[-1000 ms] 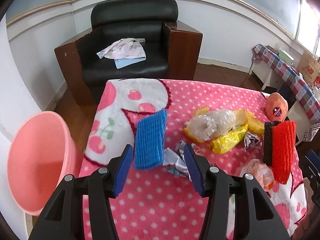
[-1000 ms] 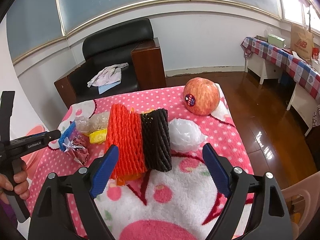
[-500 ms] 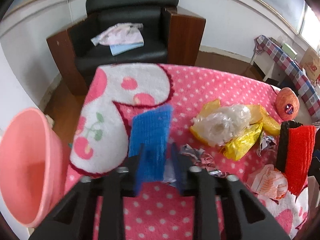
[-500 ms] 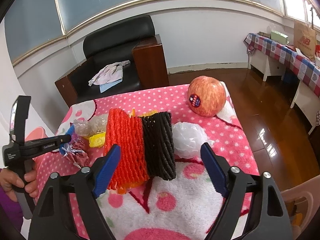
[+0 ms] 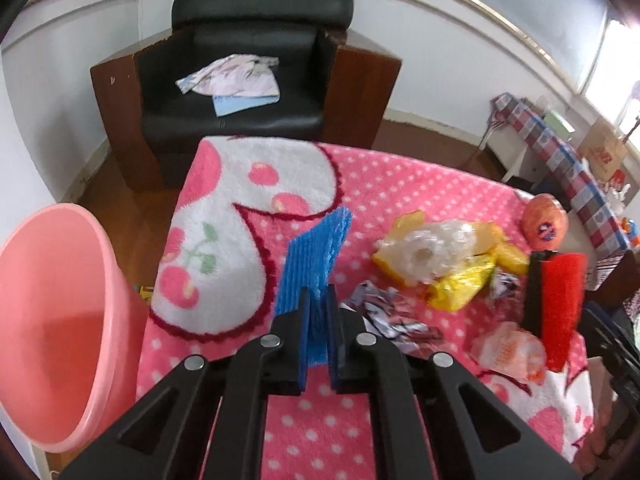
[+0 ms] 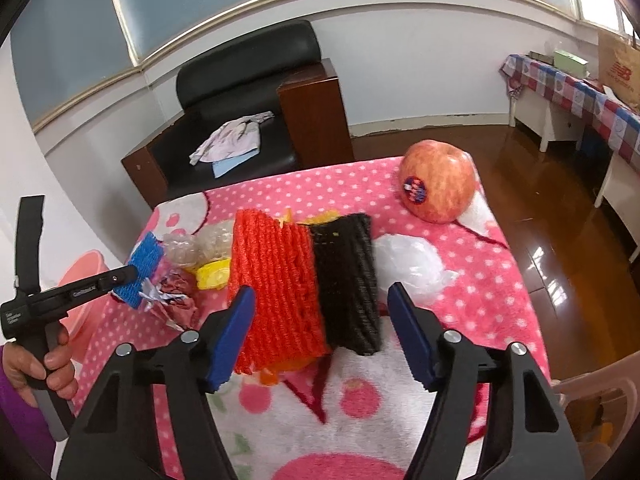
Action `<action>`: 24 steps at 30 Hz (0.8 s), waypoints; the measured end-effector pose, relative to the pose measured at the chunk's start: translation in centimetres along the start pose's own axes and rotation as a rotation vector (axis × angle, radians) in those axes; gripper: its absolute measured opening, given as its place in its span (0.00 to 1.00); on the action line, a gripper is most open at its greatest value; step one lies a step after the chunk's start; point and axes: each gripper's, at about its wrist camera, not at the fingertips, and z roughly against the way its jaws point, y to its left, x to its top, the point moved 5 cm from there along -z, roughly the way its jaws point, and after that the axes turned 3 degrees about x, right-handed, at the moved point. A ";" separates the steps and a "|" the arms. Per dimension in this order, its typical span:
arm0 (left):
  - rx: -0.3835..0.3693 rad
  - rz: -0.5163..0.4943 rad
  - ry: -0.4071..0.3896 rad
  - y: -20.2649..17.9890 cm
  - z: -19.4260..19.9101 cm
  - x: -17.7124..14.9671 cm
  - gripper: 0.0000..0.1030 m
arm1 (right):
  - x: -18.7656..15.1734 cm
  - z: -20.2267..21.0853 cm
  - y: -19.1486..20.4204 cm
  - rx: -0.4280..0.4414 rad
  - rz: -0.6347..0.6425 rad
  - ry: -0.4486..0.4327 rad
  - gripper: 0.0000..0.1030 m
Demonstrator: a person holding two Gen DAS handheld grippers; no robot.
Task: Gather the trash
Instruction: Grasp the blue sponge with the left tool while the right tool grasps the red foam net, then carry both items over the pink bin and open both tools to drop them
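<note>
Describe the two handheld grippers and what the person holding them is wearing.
Both grippers, left gripper and right gripper, have black angular frames with silver pivot bolts and blue ribbed pads on the jaws. The left one has a black pistol-style handle with small white lettering. The person wears a purple sleeve.

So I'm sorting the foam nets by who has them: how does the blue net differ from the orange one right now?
The blue foam net is pinched in the shut left gripper; the orange foam net lies free on the blanket, between the closing jaws of the right gripper, not yet touched. The blue net stands alone, near the pink basin; the orange net lies flush against a black net. The blue net looks smaller. Both are ribbed foam mesh sleeves.
</note>
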 end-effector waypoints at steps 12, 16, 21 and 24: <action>-0.067 -0.009 -0.051 0.0 4.5 -2.1 0.06 | 0.0 -1.9 2.5 0.006 0.033 0.041 0.46; -0.081 -0.014 -0.073 0.7 6.0 -2.3 0.06 | -0.4 -2.8 2.2 0.025 -0.018 0.106 0.11; -0.086 -0.008 -0.105 2.0 7.5 -2.2 0.06 | -0.4 -1.2 2.9 0.054 -0.032 0.068 0.10; -0.074 -0.004 -0.137 3.2 8.7 -1.9 0.06 | 0.7 0.3 4.6 0.088 -0.013 0.027 0.10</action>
